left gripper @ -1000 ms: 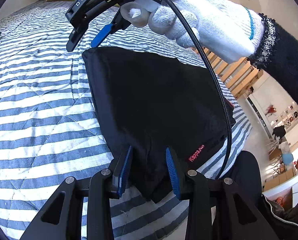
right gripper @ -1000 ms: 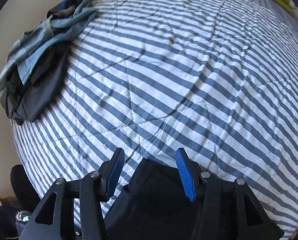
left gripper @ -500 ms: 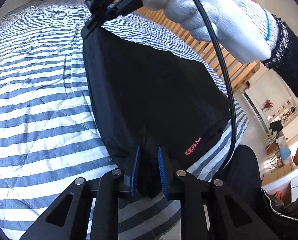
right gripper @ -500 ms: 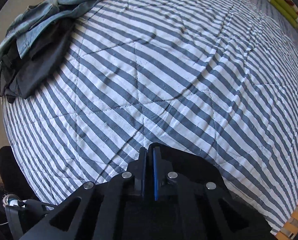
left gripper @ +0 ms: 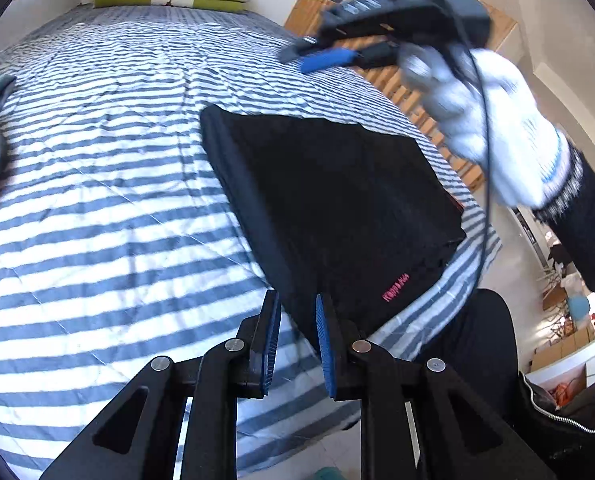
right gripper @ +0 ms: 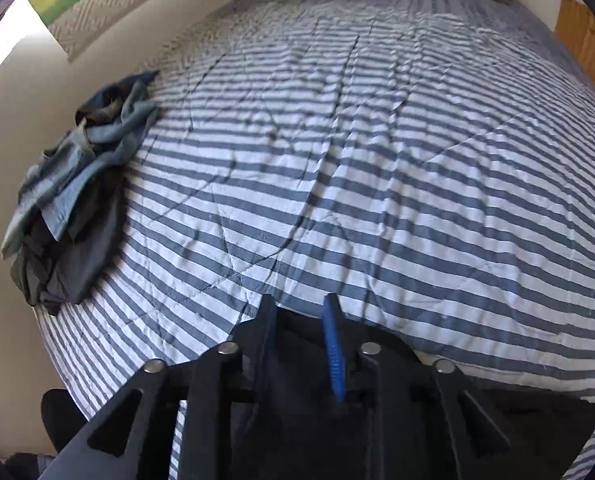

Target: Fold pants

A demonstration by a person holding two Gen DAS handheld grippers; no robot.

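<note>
The black pants [left gripper: 337, 200] lie folded flat on the striped bed [left gripper: 97, 200], long axis running straight ahead of the left claw [left gripper: 295, 320], which gapes slightly around the near corner, gripping nothing. The right claw [left gripper: 329, 56] hovers half-open beyond the far edge. Pink lettering, unreadable.

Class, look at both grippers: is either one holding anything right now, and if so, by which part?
Nothing is held. The left gripper and right gripper are both open above the folded black pants lying on the bed.
</note>
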